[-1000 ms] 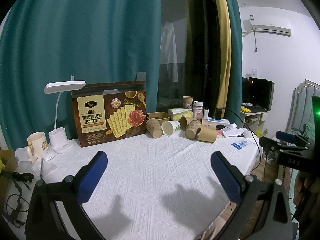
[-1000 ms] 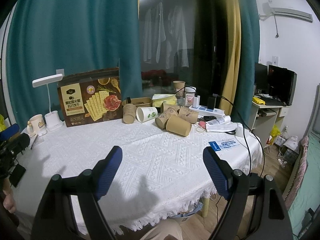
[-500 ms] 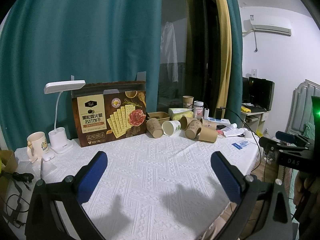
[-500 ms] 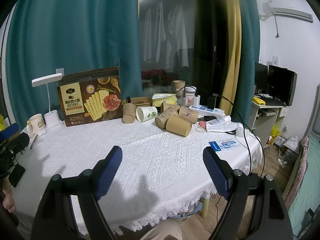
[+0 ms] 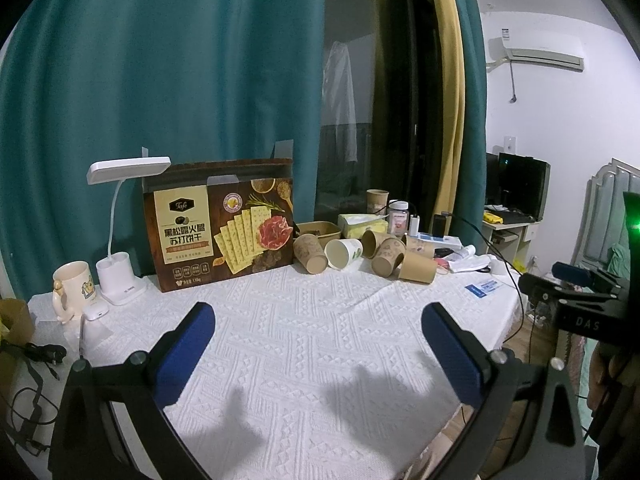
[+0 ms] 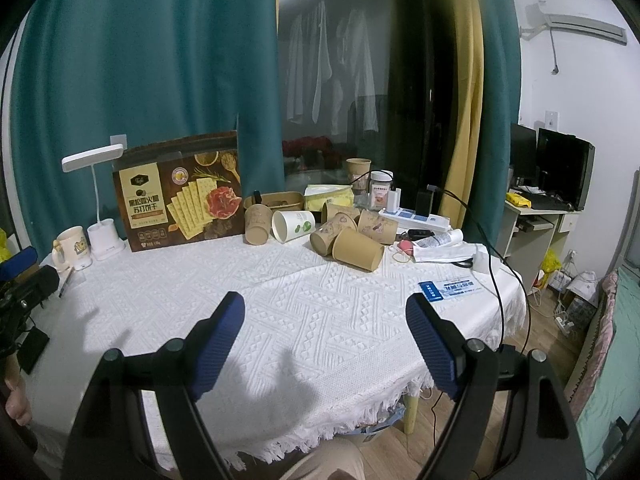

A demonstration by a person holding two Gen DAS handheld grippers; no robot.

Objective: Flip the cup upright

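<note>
Several paper cups lie in a cluster at the far side of the white-clothed table [image 5: 304, 344]. A brown cup [image 5: 310, 254] stands mouth down, a white cup [image 5: 344, 253] lies on its side, and more brown cups [image 5: 416, 266] lie tipped to its right. The cluster also shows in the right wrist view: brown cup [image 6: 256, 224], white cup [image 6: 292, 226], nearest tipped brown cup [image 6: 358, 249]. My left gripper [image 5: 318, 322] is open and empty above the near table. My right gripper [image 6: 325, 312] is open and empty near the table's front edge.
A cracker box [image 5: 222, 226] stands at the back left beside a white desk lamp [image 5: 120, 276] and a cream mug [image 5: 72, 288]. A tissue pack [image 5: 362, 224], jar [image 5: 398, 216], power strip [image 6: 414, 218], papers and cables crowd the back right. A blue card [image 6: 446, 290] lies near the right edge.
</note>
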